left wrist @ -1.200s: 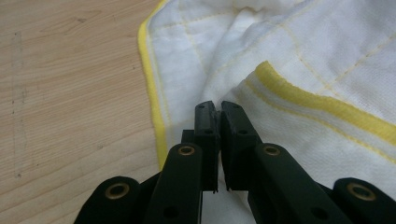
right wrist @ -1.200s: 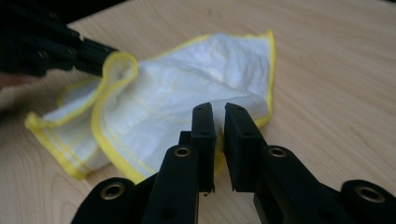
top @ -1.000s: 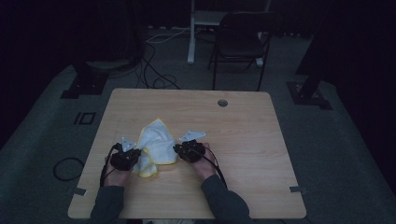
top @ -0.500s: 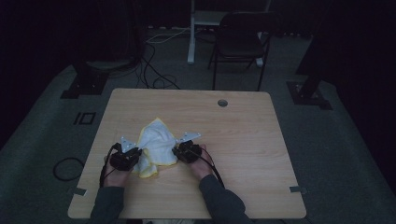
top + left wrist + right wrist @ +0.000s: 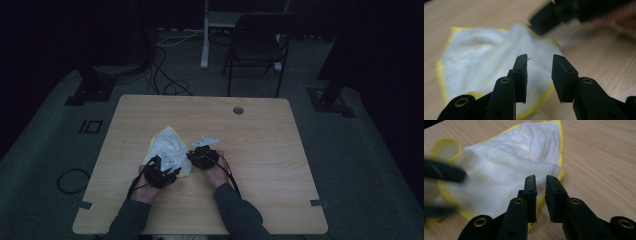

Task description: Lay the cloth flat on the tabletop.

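A dim room is seen from the high view, and the light wooden table (image 5: 280,165) takes up the middle of the frame, a small round hole (image 5: 238,110) set near its far edge. Beyond it, at the upper centre, a dark chair (image 5: 255,47) is parked on the grey floor, with cables (image 5: 167,75) strewn to its left and a loose loop of cable (image 5: 70,180) lying at the lower left.

On the table, left of centre, a white cloth with a yellow border (image 5: 167,145) is spread in a crumpled heap — the same cloth fills the upper left of the right gripper view (image 5: 506,160), its yellow hem running down to the jaws.

Two sleeved forearms are brought in from the bottom edge. The left gripper (image 5: 161,172) is held at the cloth's near left corner; in its own view (image 5: 539,75) the jaws are parted with a clear gap and nothing is pinched between them, the cloth (image 5: 486,57) lying blurred beyond. The right gripper (image 5: 202,157) is set at the cloth's near right edge — in its own view (image 5: 541,195) the jaws are narrowly apart, released, poised right above the yellow hem with no fabric caught. A blurred black shape is seen at the left of that view.
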### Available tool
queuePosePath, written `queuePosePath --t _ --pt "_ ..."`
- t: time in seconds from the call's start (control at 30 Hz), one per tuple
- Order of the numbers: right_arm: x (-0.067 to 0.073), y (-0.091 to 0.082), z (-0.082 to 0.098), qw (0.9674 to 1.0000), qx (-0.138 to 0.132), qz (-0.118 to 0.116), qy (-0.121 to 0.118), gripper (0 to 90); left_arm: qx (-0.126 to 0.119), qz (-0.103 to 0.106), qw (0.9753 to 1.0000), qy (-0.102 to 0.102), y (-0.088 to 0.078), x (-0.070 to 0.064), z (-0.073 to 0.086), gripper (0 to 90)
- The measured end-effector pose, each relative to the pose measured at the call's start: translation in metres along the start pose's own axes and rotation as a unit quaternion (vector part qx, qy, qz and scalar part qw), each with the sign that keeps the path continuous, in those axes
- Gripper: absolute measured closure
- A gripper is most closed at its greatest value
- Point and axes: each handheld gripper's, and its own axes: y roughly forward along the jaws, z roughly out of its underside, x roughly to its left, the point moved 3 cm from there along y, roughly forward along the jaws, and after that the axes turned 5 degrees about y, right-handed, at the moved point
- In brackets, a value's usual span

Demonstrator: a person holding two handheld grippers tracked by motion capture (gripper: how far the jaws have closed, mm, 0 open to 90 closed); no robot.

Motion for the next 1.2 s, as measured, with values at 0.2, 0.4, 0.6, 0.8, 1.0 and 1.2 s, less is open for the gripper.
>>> queuePosePath --t 0.2,0.4,0.6,0.8,1.0,1.2 --pt "0.000 -0.007 0.000 0.9999 -0.006 -0.005 -0.010 76.6 0.034 0.022 0.9991 0.011 0.022 -0.018 0.003 65.0" --pt "-0.005 -0.012 0.001 0.9999 -0.013 -0.002 -0.005 75.6 0.049 0.015 0.9986 0.013 0.036 -0.021 -0.003 65.6" --pt "-0.011 -0.019 0.001 0.9996 -0.017 0.019 -0.014 74.7 0.038 0.021 0.9990 -0.010 0.031 -0.015 -0.006 87.2" --pt "-0.018 -0.025 0.002 0.9994 -0.022 0.025 -0.005 74.6 -0.029 0.077 0.9942 -0.069 0.015 -0.005 -0.013 78.2" --pt "-0.015 -0.027 0.004 0.9996 -0.022 0.016 -0.010 73.6 -0.028 0.053 0.9952 -0.077 0.011 0.001 -0.008 69.4" --pt "0.005 -0.019 0.015 0.9994 -0.005 -0.007 -0.033 73.0 -0.056 0.014 0.9941 -0.092 -0.016 0.022 -0.003 68.1"
